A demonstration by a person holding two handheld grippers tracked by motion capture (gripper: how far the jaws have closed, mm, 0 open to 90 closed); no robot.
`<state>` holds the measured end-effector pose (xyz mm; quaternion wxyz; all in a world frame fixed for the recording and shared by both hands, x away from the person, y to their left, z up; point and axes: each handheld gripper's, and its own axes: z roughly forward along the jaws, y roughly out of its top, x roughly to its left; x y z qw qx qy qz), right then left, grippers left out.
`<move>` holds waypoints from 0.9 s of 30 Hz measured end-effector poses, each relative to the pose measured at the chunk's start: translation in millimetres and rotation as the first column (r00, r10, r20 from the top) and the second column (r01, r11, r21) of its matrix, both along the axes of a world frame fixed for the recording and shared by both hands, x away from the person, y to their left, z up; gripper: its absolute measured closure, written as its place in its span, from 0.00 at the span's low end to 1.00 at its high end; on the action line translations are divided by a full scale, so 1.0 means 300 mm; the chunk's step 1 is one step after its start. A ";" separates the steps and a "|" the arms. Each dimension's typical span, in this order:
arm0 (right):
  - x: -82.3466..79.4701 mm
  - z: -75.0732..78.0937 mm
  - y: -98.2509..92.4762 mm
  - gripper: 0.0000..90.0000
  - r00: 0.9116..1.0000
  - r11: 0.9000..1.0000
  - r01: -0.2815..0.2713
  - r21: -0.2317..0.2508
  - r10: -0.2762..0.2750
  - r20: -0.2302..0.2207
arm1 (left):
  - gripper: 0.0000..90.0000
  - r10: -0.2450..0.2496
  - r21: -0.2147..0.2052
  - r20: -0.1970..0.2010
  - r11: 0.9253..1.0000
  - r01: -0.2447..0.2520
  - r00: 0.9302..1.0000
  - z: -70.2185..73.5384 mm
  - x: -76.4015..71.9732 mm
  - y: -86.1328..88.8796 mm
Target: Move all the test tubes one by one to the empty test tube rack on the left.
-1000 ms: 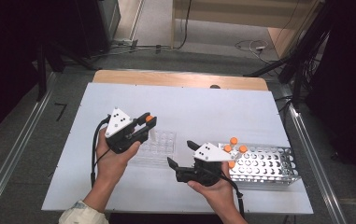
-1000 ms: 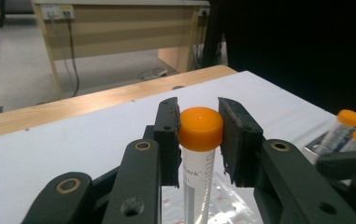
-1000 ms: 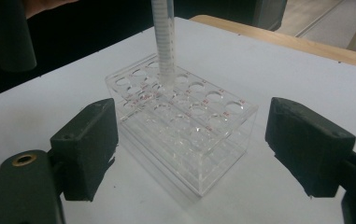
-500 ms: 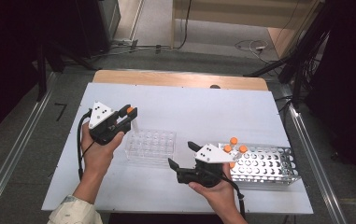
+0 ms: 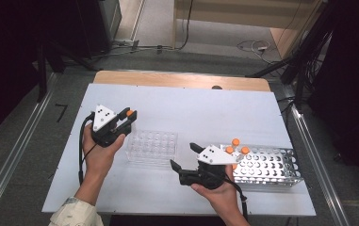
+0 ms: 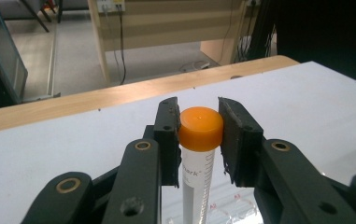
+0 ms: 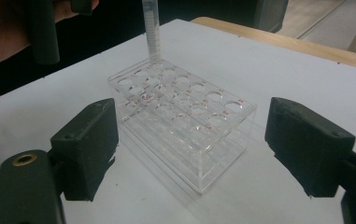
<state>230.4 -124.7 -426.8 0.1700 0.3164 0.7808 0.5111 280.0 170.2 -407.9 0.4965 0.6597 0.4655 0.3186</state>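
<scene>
The left hand-held gripper (image 6: 199,133) is clamping an orange-capped tube (image 6: 200,128) by its cap, hanging it above the clear rack's (image 7: 185,119) corner hole; best lower it straight, keeping it upright. The right hand-held gripper (image 7: 192,144) is waiting released, facing that rack.

Between the spread black fingers (image 7: 91,149) a clear rack (image 7: 185,121) stands on the white surface (image 7: 278,79); a tube (image 7: 152,32) hangs above its far corner.
</scene>
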 end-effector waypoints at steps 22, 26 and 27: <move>-0.004 -0.007 0.004 0.18 1.000 1.000 -0.005 -0.004 0.005 -0.008 | 0.77 -0.002 0.037 -0.070 0.999 0.005 0.998 -0.121 -0.014 -0.013; -0.003 -0.011 0.002 0.18 1.000 1.000 -0.002 -0.007 0.002 -0.009 | 0.76 -0.004 0.025 -0.076 1.000 0.006 0.997 -0.130 -0.014 -0.015; -0.003 -0.011 0.002 0.18 1.000 1.000 -0.001 -0.007 0.001 -0.011 | 0.75 -0.006 0.021 -0.078 1.000 0.008 0.997 -0.130 -0.014 -0.015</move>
